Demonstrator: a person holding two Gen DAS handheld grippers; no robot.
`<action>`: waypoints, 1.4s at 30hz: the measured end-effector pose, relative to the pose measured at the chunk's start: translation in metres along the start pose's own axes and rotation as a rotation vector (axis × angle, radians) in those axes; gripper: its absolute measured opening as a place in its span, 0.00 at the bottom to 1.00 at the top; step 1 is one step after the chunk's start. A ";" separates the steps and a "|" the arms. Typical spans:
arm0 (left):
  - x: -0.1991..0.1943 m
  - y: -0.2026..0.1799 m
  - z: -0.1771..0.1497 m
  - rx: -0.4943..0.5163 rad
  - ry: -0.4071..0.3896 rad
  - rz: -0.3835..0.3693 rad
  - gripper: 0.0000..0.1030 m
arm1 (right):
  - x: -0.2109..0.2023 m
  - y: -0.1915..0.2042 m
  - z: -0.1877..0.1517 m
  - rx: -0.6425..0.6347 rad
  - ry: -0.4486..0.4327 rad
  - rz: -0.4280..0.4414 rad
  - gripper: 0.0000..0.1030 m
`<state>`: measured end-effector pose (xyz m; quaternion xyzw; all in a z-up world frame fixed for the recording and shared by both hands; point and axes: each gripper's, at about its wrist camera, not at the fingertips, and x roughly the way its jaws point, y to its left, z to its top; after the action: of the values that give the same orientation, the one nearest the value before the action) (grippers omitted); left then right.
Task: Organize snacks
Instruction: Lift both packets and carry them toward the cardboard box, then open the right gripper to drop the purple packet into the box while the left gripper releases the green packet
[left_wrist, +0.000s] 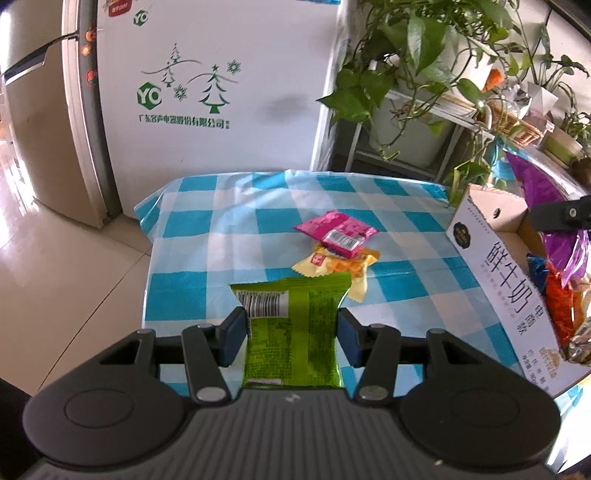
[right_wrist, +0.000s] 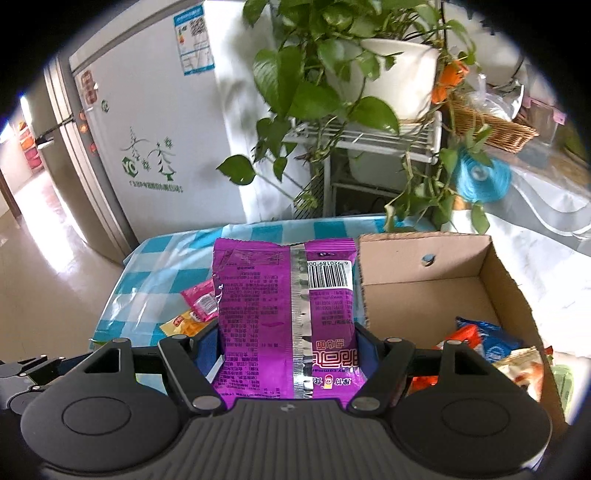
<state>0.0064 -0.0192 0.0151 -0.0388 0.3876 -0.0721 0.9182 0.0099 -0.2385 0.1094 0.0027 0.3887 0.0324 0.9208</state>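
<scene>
left gripper (left_wrist: 291, 328) tilted downward, fingers pinching green packet (left_wrist: 291, 332); right gripper (right_wrist: 288, 354) tilted downward, fingers pinching purple packet (right_wrist: 284, 314)

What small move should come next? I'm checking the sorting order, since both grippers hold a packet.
Probably carry the purple packet, clamped in the right gripper, rightward over the cardboard box and release. The box is open beside it with bare floor at its far end; the left gripper can follow with its green packet.
</scene>
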 end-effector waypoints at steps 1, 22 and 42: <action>-0.001 -0.001 0.001 0.002 -0.004 -0.003 0.50 | -0.002 -0.003 0.001 0.005 -0.005 0.002 0.75; -0.007 -0.088 0.045 0.040 -0.071 -0.182 0.50 | -0.049 -0.097 0.007 0.208 -0.135 -0.104 0.75; 0.043 -0.200 0.102 0.073 -0.044 -0.359 0.50 | -0.034 -0.154 0.011 0.496 -0.132 -0.171 0.75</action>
<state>0.0888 -0.2219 0.0812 -0.0759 0.3513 -0.2481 0.8996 0.0029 -0.3943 0.1372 0.1973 0.3225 -0.1421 0.9148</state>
